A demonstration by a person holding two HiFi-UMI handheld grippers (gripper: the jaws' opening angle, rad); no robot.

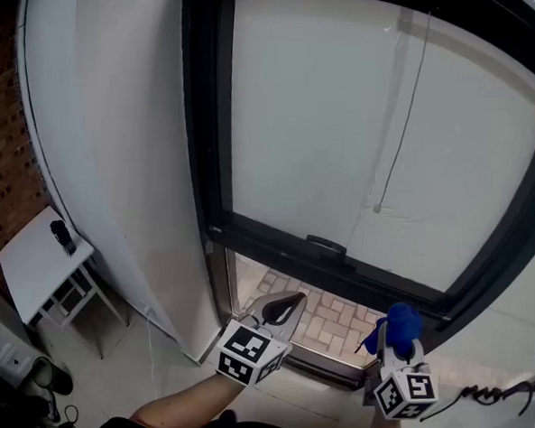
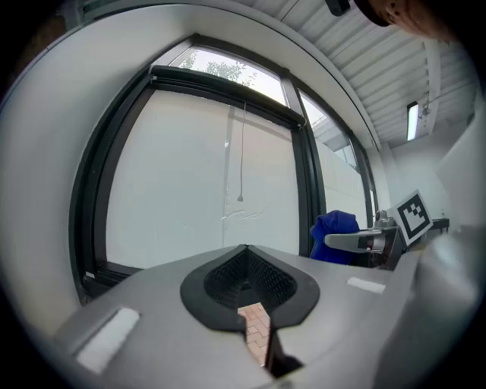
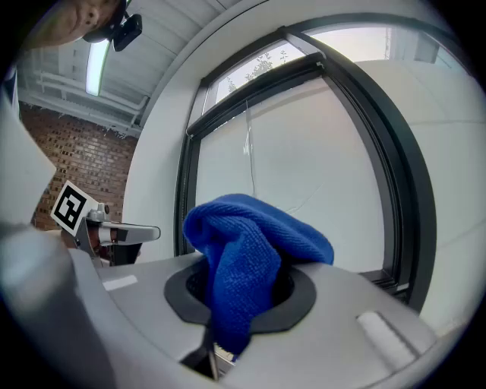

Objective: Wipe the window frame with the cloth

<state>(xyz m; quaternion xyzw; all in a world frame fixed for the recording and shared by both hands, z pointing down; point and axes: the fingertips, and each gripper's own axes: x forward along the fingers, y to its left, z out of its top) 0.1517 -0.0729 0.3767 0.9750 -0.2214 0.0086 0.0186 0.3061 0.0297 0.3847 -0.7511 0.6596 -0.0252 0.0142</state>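
The right gripper [image 1: 393, 346] pinched the blue cloth [image 1: 401, 323], bunched beyond its tips just below the window frame [image 1: 275, 242], apparently ready for wiping; the left gripper [image 1: 283, 308] hung pressed together, empty.

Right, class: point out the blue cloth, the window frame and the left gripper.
blue cloth [image 3: 250, 262], right gripper view, on its bunched top fold.
window frame [image 1: 266, 243], head view, on its dark bottom rail.
left gripper [image 1: 289, 302], head view, midway between its closed fingertips.
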